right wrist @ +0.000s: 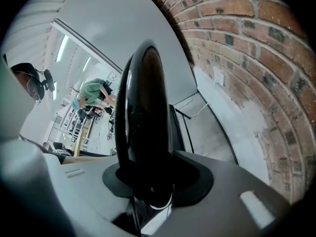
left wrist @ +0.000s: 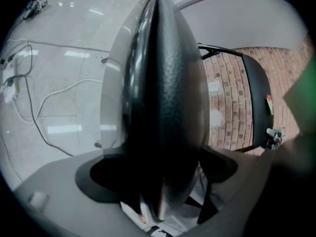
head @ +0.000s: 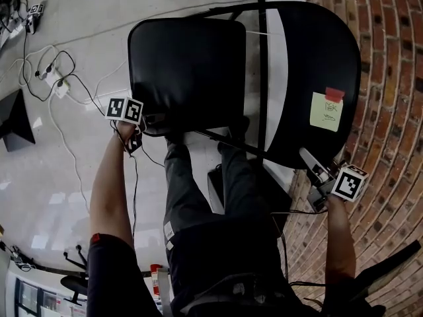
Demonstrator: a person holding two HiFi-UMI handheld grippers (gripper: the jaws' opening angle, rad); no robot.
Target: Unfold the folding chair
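Noted folding chair [head: 263,58] beside brick wall [head: 390,78], backrest [head: 310,65] toward it. Found left gripper [head: 142,127] clamped wide on seat [head: 188,71] corner, farther from wall; right gripper [head: 308,158] clamped on backrest rim, nearest wall. Judge seat needs swinging down, away from backrest.

Left tool [left wrist: 160,196]: seat [left wrist: 165,107] fills the gap, blurred at close range. Pads unseen; possibly gripping, unconfirmed. Backrest [right wrist: 143,117] rim masks right tool [right wrist: 148,191] tips. Writing on yellow note [head: 325,111] too small to read.
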